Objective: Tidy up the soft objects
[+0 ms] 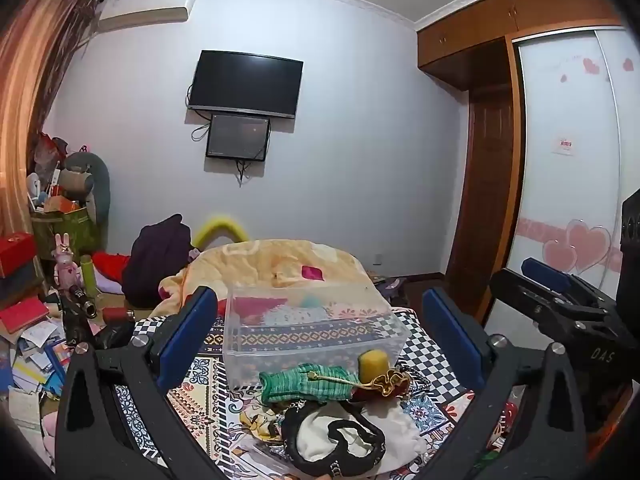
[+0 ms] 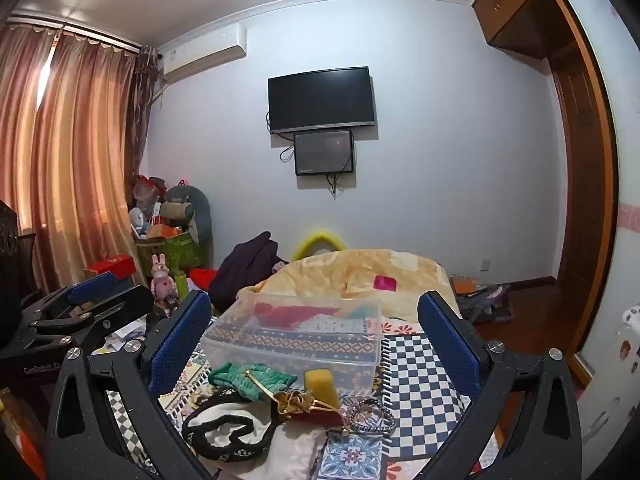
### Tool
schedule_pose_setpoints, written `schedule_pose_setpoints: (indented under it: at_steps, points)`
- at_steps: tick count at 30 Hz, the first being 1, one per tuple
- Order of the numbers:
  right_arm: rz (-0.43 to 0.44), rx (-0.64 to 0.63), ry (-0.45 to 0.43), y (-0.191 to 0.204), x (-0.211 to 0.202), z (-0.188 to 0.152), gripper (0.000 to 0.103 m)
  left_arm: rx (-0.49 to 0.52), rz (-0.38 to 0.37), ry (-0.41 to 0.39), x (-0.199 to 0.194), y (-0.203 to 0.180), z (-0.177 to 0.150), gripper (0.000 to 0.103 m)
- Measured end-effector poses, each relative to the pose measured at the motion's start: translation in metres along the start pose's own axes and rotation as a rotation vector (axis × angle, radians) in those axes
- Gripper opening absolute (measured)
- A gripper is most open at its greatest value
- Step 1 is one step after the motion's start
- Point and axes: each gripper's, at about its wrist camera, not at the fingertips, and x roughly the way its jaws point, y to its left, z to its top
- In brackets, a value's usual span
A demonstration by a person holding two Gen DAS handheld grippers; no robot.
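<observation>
The bed, covered with a patchwork cloth of checkered and floral panels [image 2: 420, 364], carries every task item. At its far end lies a folded peach-yellow blanket [image 1: 276, 256].

A clear rectangular plastic bin [image 1: 312, 332] stands on the cloth ahead of both grippers. Red and teal patches show through its walls; whether they lie inside the bin or behind it cannot be determined.

The soft items form a loose pile directly in front of the bin's near wall:
- White fabric piece with thick black trim [image 1: 340, 440], nearest the cameras.
- Green striped knit cloth [image 1: 308, 384], touching the bin wall.
- Red pouch with a gold ruffled mouth [image 1: 384, 386], just beside the green cloth.
- Yellow sponge block [image 1: 372, 362], upright against the bin wall.
- Braided dark hair band [image 2: 370, 418], on the right edge of the pile.

Left gripper [image 1: 320, 336]: blue-padded fingers spread wide apart, holding nothing, framing the bin and pile. Right gripper [image 2: 316, 340]: fingers likewise wide apart and empty, above the same pile. Each gripper appears at the edge of the other's view.
</observation>
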Motion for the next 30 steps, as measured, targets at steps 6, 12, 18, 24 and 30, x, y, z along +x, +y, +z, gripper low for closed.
schedule_pose_setpoints:
  at_steps: [6,12,18,24,30]
  points:
    - [0.001,-0.011,0.003,0.003,-0.001,0.000,0.103,-0.003,0.004,0.002,-0.001,-0.001,0.001,0.103]
    - [0.001,-0.006,-0.004,0.005,-0.015,0.010,0.103,-0.004,0.006,0.007,0.000,0.002,0.004,0.103]
    - [0.010,0.004,0.006,0.001,-0.002,0.002,0.103,0.006,0.003,0.003,-0.006,0.002,0.007,0.103]
    - [0.011,-0.001,0.005,0.002,-0.001,0.002,0.103,0.008,0.001,0.003,-0.007,0.001,0.006,0.103]
    - [0.010,-0.004,0.003,0.004,-0.001,0.002,0.103,-0.003,0.002,0.005,-0.007,0.002,0.004,0.103]
